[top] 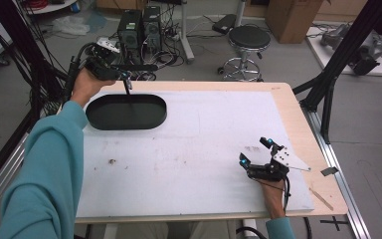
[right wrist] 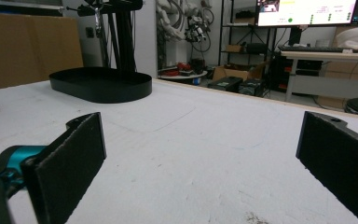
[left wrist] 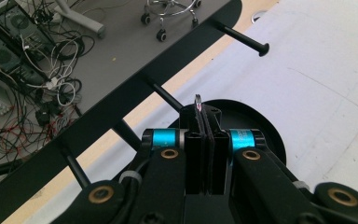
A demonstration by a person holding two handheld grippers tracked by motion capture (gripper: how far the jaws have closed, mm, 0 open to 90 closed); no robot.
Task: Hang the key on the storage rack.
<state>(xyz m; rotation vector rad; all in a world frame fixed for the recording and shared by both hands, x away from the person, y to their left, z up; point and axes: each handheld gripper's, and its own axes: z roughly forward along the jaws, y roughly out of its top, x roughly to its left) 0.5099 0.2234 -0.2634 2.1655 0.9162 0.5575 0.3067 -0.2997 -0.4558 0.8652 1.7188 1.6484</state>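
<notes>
Bench (top: pixel 194 149), white-topped with a pale wooden edge, carries a black oval tray (top: pixel 126 112) at ten o'clock. Above its far rim, the left gripper (top: pixel 127 83) pinches a thin black rack with pegs (left wrist: pixel 121 100), fingers narrow. Lowering it level should seat it best. At four o'clock, the right gripper (top: pixel 254 152) rests wide and empty.
</notes>
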